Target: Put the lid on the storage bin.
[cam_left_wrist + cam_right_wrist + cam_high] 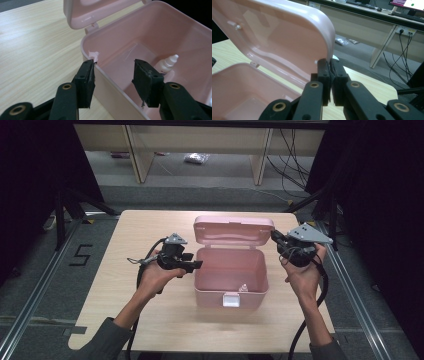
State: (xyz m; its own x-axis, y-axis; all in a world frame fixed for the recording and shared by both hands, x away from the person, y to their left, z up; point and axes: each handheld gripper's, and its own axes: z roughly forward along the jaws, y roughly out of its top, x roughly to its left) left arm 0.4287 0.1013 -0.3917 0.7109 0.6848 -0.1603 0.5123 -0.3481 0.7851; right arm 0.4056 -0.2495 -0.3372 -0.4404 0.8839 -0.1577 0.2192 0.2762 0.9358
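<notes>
Pink box (230,270) stands mid-worktop (125,310), lid (234,231) raised. Right tool (329,65) is clamped on the lid's edge; left tool (113,75) stands part-open astride the box's side wall (gripping nothing). Judged light, stiff, smooth plastic: best held by rims.

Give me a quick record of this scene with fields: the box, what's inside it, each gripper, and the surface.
box: pink box, open, lid raised at the back
contents: small white dropper bottle near the front wall
left gripper: open, jaws astride the box's left wall, not pressing it
right gripper: shut on the lid's right edge, holding it up
surface: light wooden table
</notes>
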